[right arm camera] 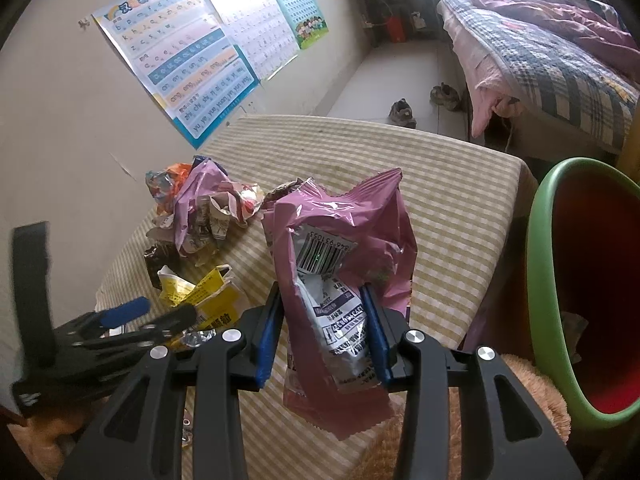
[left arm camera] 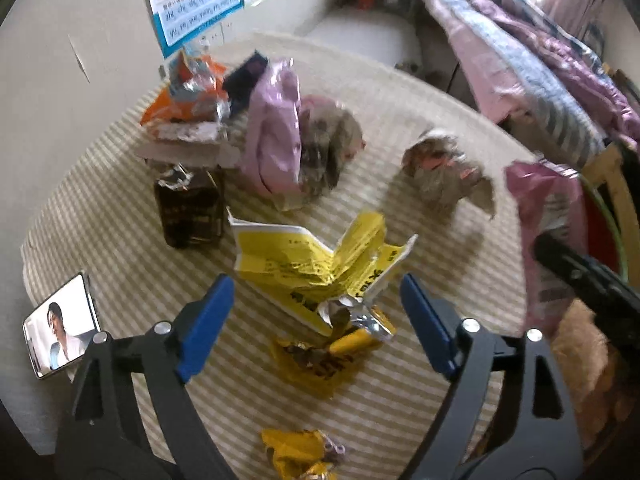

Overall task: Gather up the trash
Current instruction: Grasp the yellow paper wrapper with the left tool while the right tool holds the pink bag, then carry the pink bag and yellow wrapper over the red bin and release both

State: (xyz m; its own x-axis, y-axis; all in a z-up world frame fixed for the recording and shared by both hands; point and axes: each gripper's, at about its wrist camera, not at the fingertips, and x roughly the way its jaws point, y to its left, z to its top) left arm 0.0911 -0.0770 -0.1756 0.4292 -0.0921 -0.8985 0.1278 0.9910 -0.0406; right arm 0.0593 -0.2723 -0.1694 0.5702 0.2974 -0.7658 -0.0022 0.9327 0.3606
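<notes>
My right gripper (right arm camera: 322, 312) is shut on a pink plastic mailer bag (right arm camera: 340, 240) with a barcode label, held above the table's near edge; the bag also shows in the left wrist view (left arm camera: 548, 220). My left gripper (left arm camera: 316, 304) is open, its blue pads either side of a crumpled yellow wrapper (left arm camera: 332, 344) and torn yellow paper (left arm camera: 304, 260). It also shows in the right wrist view (right arm camera: 152, 312). More trash lies beyond: a brown packet (left arm camera: 190, 212), a pink bag with crumpled paper (left arm camera: 288, 144), an orange wrapper (left arm camera: 188, 96), a paper ball (left arm camera: 444, 168).
A green-rimmed red bin (right arm camera: 580, 280) stands right of the striped table (right arm camera: 440, 208). A phone (left arm camera: 60, 324) lies at the table's left edge. Another yellow wrapper (left arm camera: 300, 452) lies near me. A wall with posters (right arm camera: 180, 60) is left, a bed (right arm camera: 540, 60) right.
</notes>
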